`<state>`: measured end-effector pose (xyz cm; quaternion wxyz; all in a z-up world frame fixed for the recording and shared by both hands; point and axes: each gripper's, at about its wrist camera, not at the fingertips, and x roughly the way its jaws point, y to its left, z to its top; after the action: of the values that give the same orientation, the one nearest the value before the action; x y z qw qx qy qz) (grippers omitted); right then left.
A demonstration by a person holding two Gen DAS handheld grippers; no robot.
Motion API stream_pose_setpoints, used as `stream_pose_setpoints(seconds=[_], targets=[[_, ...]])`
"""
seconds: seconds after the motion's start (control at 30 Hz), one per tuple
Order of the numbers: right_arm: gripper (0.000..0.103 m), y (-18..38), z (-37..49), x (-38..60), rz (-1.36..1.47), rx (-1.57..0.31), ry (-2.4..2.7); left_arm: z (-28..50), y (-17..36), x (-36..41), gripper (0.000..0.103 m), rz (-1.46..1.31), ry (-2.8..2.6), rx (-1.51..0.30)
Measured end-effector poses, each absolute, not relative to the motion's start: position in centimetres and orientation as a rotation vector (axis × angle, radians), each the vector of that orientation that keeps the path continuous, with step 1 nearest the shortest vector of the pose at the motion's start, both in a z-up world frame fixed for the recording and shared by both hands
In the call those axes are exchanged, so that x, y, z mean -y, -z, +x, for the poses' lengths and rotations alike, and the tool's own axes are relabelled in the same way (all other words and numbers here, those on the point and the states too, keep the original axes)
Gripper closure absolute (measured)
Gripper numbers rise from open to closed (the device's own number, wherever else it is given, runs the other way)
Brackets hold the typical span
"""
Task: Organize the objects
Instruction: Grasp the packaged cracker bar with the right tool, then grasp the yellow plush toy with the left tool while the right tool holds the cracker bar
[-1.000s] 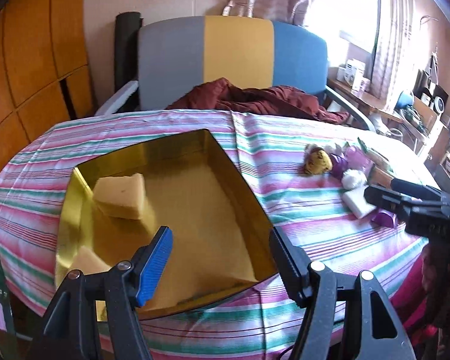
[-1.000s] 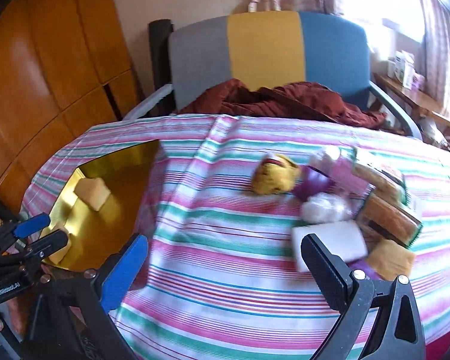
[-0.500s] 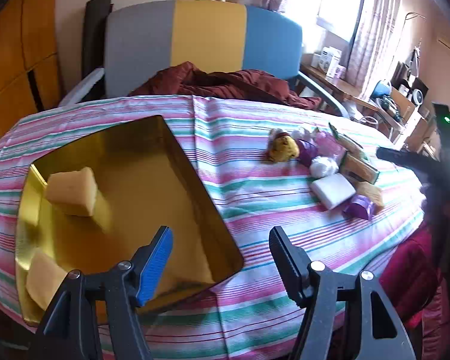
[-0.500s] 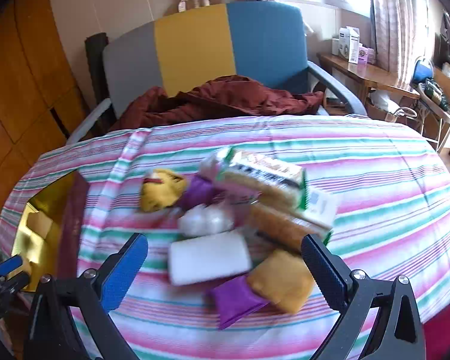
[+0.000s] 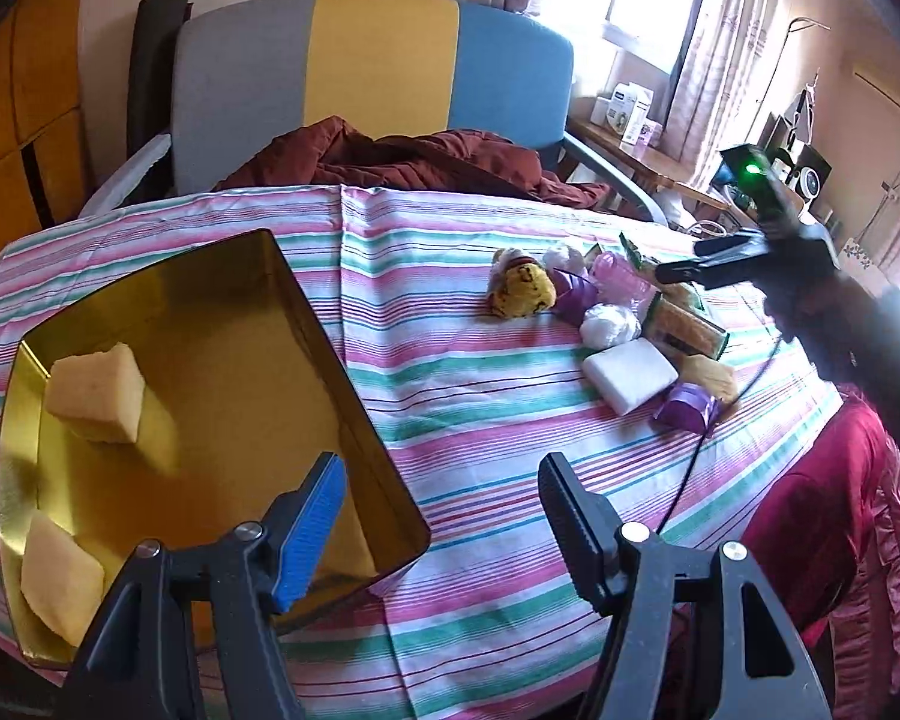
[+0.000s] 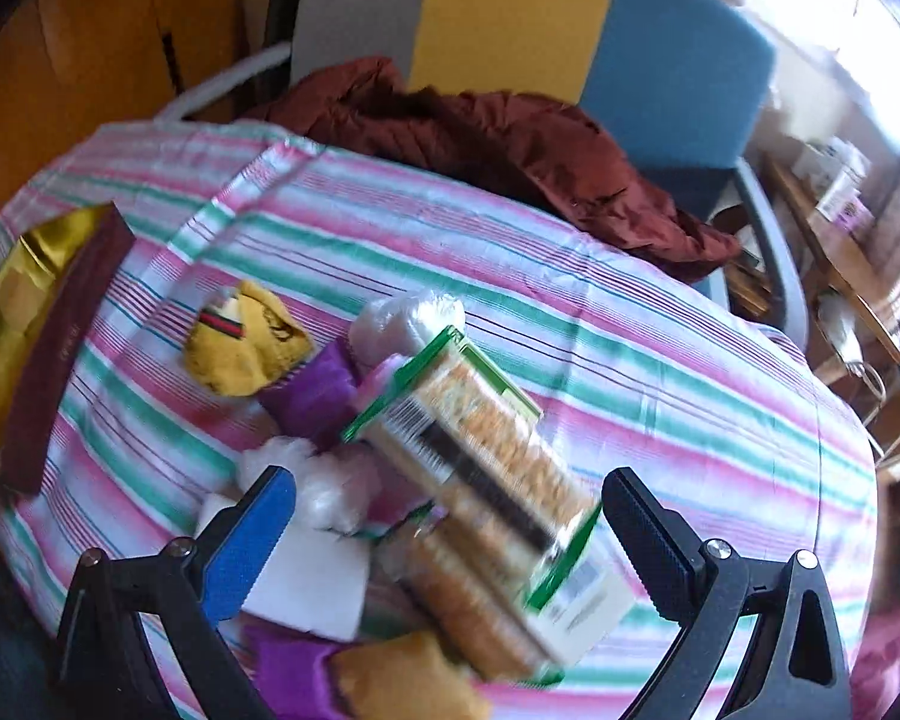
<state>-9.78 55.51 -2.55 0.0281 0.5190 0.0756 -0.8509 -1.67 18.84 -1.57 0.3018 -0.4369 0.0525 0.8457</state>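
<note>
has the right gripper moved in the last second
Yes. The right gripper has swung away from the gold tin and now hovers open over the cracker packs.

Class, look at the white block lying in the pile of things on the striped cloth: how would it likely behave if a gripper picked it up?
The white block looks like foam, so probably light and squashy. Its flat faces suggest it won't roll.

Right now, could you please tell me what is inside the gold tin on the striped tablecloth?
Two pale yellow sponge blocks lie inside the gold tin, one farther in and one nearer the camera. The left gripper hides part of the tin's near corner.
</note>
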Motion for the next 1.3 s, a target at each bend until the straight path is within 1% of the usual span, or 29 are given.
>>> stream_pose_setpoints(seconds=[0.2, 0.47, 0.53, 0.6, 0.63, 0.7, 0.77, 0.83, 0.9, 1.03, 1.13, 1.3], targets=[[0.000, 4.3, -12.5, -56.1, 1.683, -0.326, 2.501, -2.2, 2.3, -19.5, 0.036, -1.198, -2.211, -0.135], [0.000, 6.0, -13.9, -56.8, 1.743, -0.308, 2.395, -2.5, 3.1, -20.5, 0.036, -1.228, -2.181, -0.150], [0.008, 6.2, -13.8, -56.9, 1.750, -0.274, 2.381, -2.4, 3.3, -20.8, 0.036, -1.235, -2.175, -0.155], [0.040, 6.0, -13.1, -56.7, 1.739, -0.266, 2.372, -2.4, 3.3, -21.0, 0.036, -1.234, -2.170, -0.159], [0.043, 5.9, -12.8, -56.6, 1.731, -0.269, 2.378, -2.4, 3.3, -21.1, 0.036, -1.233, -2.167, -0.160], [0.055, 5.5, -12.0, -56.4, 1.715, -0.258, 2.395, -2.4, 3.3, -21.3, 0.036, -1.232, -2.159, -0.160], [0.059, 5.1, -11.1, -56.3, 1.688, -0.235, 2.429, -2.6, 3.2, -21.6, 0.036, -1.231, -2.153, -0.155], [0.060, 4.8, -10.0, -56.3, 1.670, -0.210, 2.470, -2.8, 3.0, -21.9, 0.036, -1.230, -2.150, -0.153], [0.060, 4.5, -8.9, -56.6, 1.643, -0.141, 2.527, -3.2, 2.9, -22.2, 0.036, -1.229, -2.146, -0.142], [0.060, 3.7, -5.8, -57.8, 1.508, 0.143, 2.627, -4.3, 2.7, -23.1, 0.036, -1.231, -2.153, -0.132], [0.060, 3.9, -3.8, -57.8, 1.449, 0.262, 2.642, -5.2, 2.6, -24.0, 0.036, -1.227, -2.162, -0.144], [0.060, 3.5, -2.8, -57.9, 1.356, 0.346, 2.732, -7.0, 3.2, -26.2, 0.036, -1.242, -2.161, -0.128]])
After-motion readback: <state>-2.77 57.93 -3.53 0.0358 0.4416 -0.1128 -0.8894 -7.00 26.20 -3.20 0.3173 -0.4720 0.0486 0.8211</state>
